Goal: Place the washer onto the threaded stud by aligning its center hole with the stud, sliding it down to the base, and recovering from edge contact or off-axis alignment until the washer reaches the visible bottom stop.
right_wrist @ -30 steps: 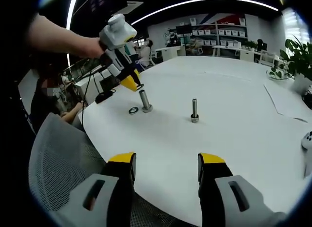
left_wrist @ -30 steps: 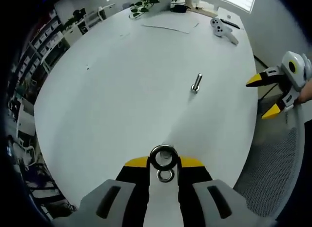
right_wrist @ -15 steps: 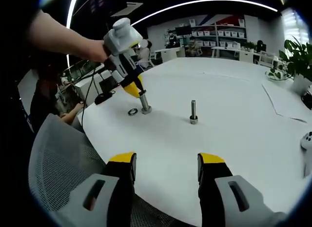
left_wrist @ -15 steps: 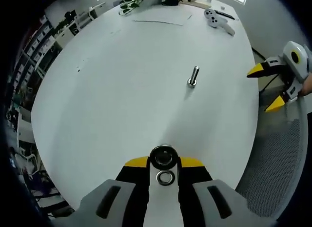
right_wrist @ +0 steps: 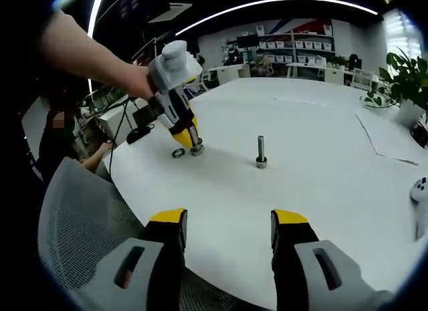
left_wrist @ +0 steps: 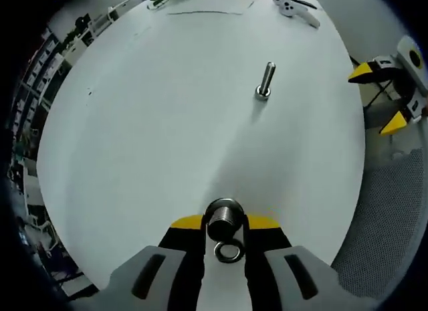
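We are looking at a white round table (left_wrist: 147,124) with two upright studs. The near threaded stud (left_wrist: 224,219) is pointing straight up between the left gripper (left_wrist: 224,225) jaws, which are pinching it. The washer (left_wrist: 229,251) is lying flat at the stud's 6 o'clock. Compared with a second ago, the left gripper is sitting lower over the stud. The second stud (left_wrist: 265,81) is standing at 12 o'clock. The right gripper (right_wrist: 227,225) is hovering with jaws spread, empty.
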Tool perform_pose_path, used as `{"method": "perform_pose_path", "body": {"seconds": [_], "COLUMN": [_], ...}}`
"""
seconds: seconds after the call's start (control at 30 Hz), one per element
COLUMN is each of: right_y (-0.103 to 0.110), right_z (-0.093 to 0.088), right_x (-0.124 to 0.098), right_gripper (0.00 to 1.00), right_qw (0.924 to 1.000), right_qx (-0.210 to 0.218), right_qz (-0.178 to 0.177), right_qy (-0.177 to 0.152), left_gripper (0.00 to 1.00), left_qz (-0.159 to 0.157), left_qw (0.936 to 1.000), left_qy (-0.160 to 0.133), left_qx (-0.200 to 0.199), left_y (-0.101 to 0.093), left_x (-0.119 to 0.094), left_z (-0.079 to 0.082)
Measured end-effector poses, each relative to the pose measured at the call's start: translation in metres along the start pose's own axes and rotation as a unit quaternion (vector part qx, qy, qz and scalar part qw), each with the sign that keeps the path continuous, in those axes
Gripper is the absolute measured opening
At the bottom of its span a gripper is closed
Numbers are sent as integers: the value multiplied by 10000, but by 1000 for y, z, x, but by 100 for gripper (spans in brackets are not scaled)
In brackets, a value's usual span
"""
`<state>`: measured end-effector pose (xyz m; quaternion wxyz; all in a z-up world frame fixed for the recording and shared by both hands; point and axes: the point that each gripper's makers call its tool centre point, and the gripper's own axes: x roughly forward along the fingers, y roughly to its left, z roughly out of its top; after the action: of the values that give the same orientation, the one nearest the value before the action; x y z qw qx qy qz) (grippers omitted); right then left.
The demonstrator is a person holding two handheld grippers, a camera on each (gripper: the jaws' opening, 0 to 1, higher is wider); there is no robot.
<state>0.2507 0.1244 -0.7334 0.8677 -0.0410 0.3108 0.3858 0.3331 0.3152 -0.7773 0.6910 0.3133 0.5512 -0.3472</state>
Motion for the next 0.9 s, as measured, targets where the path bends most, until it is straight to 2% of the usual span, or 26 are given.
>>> {"method": "perform_pose_path", "body": {"seconds": [0.63, 0.9], "right_y": [-2, -2], "right_z": [0, -1], "right_x": [0, 0], "right_gripper": [53, 53], "right_qw": [10000, 10000], "right_qx": [-18, 20], "right_qz": [-48, -38], "right_qy": [-13, 7], "left_gripper": [20, 21], "left_qz": [-57, -98], "left_qw": [9999, 9999], "left_qy": [69, -12], "left_qx": [-122, -139], "left_y": [-1, 0], "left_x": [6, 8], "left_z": [-2, -2]}}
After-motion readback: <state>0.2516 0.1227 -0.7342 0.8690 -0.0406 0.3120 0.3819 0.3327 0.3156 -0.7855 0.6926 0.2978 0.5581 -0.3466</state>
